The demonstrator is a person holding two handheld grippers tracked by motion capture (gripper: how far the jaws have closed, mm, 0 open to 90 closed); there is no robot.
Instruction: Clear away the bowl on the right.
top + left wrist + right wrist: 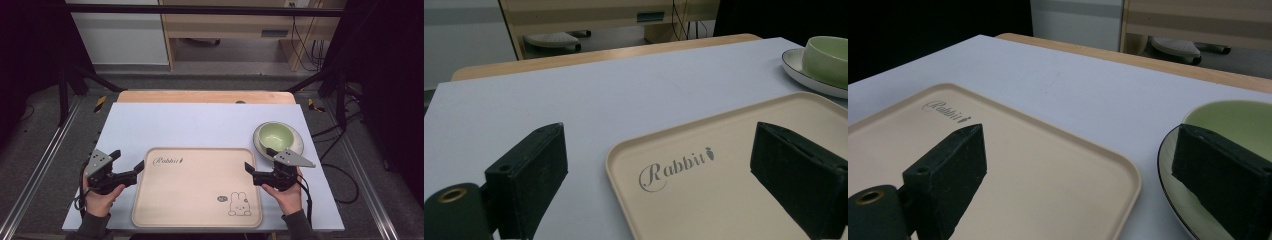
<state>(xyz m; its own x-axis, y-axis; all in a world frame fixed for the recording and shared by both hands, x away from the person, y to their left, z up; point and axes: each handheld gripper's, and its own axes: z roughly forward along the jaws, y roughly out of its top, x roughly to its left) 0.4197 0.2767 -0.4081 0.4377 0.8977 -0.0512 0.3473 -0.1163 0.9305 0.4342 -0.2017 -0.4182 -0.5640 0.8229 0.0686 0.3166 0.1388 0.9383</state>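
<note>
Beige rabbit tray [197, 185] centred on white bench [200, 125], left tool [129, 166] and right tool [257, 164] both gaping at tray's side edges, green bowl [274, 136] on plate [297, 145] far right

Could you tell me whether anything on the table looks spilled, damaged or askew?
Nothing stands out. The tray lies flat and square to the table, bare and clean. The bowl sits upright on its plate, and both look intact and empty.

dark sleeves [92, 227], black hand-held gripper [127, 163], trailing cables
</note>
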